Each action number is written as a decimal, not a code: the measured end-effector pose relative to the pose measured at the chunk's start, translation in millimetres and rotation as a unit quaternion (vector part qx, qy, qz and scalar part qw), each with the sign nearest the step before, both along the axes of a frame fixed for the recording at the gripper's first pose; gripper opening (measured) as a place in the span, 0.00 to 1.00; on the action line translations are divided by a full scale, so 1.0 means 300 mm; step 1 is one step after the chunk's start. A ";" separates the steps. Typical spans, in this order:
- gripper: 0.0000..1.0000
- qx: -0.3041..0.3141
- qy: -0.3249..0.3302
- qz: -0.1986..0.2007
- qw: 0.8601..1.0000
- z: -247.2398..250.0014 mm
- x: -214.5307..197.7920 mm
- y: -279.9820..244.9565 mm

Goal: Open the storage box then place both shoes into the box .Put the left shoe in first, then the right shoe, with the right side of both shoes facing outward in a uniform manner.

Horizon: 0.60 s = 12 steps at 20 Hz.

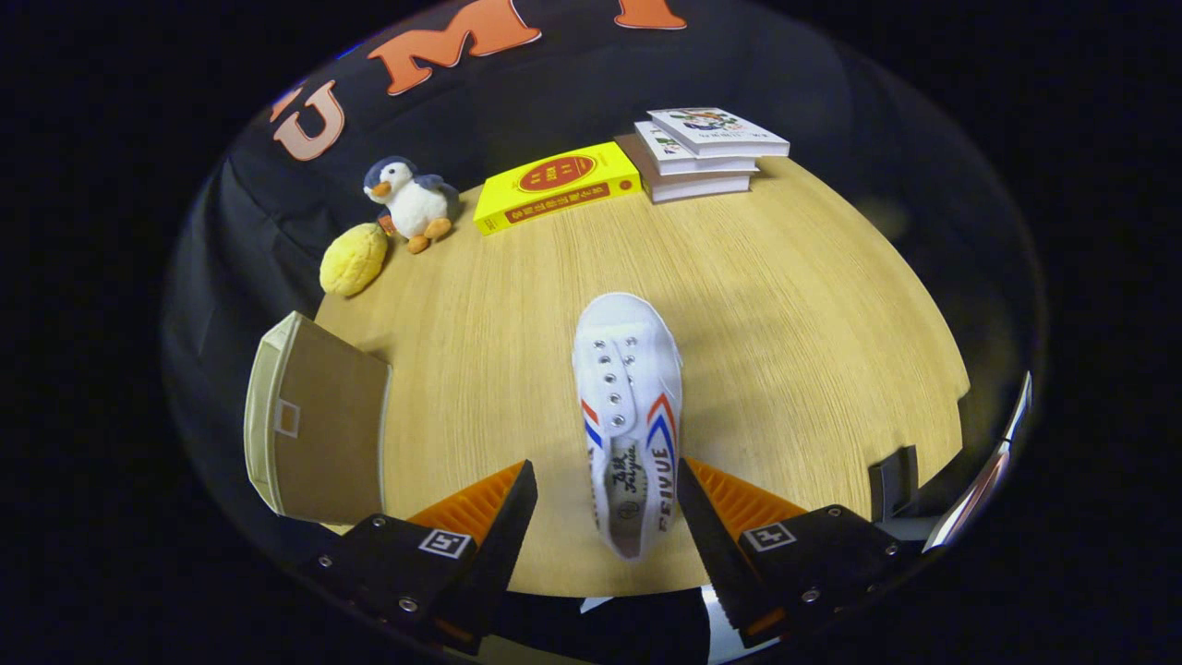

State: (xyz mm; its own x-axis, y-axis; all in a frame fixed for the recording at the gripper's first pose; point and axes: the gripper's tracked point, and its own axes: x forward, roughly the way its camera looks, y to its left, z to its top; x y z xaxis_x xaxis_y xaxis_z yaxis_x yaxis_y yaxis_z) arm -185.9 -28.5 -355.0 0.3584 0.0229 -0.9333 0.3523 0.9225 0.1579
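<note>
Jaws (605, 489) stand wide, w/ the heel half of a white shoe (631, 406) between them; right finger (702, 517) looks right against the shoe's side, left finger (503, 526) apart from it, so no grip on both sides. Shoe lies on the bench (785, 305), toe pointing away, no laces in the eyelets, red/blue chevron stripes on both sides. Side print reads "FEIYUE"; script on the insole too small to make out. Can't tell if it's the left or right shoe. Box (314, 429) sits to the left of the left finger, at the bench edge, tan w/ a pale rim and a small square mark on its face; near corner cut off behind the finger, and can't tell if it's open or closed. Far side of bench: yellow book (557, 187) w/ a red oval, writing unreadable; stack of three books (702, 152) just beside it on the right; plush penguin (411, 200) to the left, w/ a yellow bumpy plush (353, 259) touching near its feet. Dark object (894, 480) at the bench's right edge, partly hidden, unclear what.
</note>
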 end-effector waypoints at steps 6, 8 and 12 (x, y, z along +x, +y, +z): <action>0.80 -0.028 0.016 0.014 0.999 -0.089 -0.049 -0.076; 0.77 -0.048 0.015 0.031 0.998 -0.124 -0.022 -0.087; 0.72 -0.054 0.016 0.059 0.997 -0.186 0.010 -0.084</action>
State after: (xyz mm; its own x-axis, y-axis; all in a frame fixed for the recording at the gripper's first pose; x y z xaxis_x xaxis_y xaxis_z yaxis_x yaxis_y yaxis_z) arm -183.0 -53.7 -410.8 0.3288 -0.0390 -0.9436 0.2436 0.9689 0.0448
